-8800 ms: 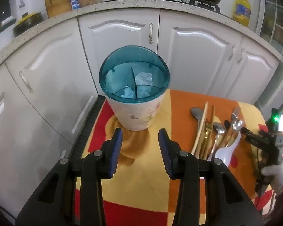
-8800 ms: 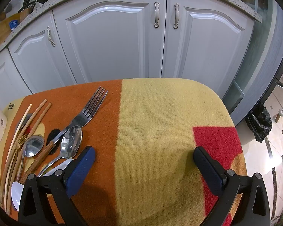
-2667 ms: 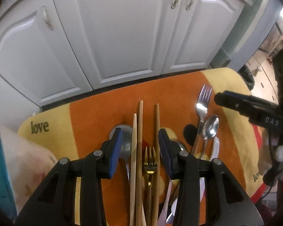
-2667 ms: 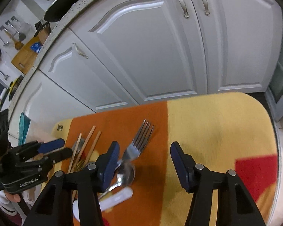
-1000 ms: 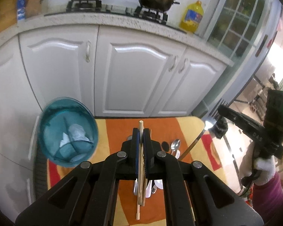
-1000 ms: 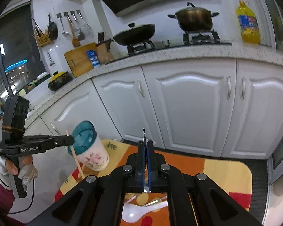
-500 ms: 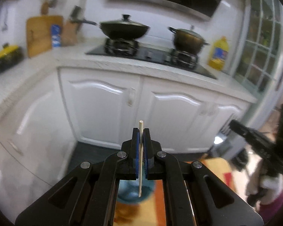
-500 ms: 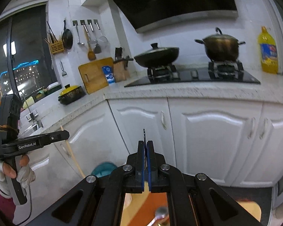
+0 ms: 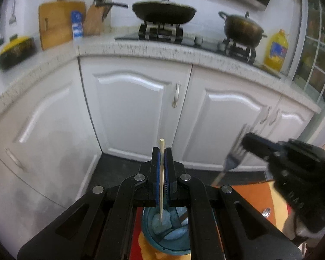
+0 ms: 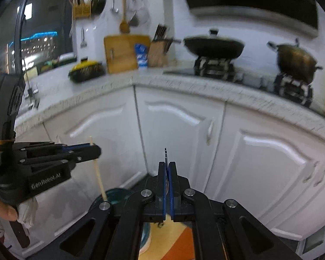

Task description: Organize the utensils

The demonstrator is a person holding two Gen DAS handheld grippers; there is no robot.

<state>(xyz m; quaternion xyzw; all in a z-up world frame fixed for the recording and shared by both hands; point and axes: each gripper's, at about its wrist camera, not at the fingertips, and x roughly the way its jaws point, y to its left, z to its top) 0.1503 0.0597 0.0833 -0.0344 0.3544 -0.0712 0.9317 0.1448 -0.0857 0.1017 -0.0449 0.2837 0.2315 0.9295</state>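
Left wrist view: the left gripper (image 9: 161,151) is clamped on a chopstick (image 9: 161,179), long axis near vertical, its lower tip inside the teal utensil holder (image 9: 164,241). At right, the right gripper (image 9: 248,143) carries a fork (image 9: 234,158), tines up, tilted.

Right wrist view: the right gripper (image 10: 167,166) pinches the fork (image 10: 166,155) edge-on, tines up. The left gripper (image 10: 93,149) holds the chopstick (image 10: 97,173) above the holder (image 10: 114,194), beside white cabinets (image 10: 173,134).

White cabinets (image 9: 138,110); speckled countertop (image 9: 153,51); dark night window (image 10: 39,32)
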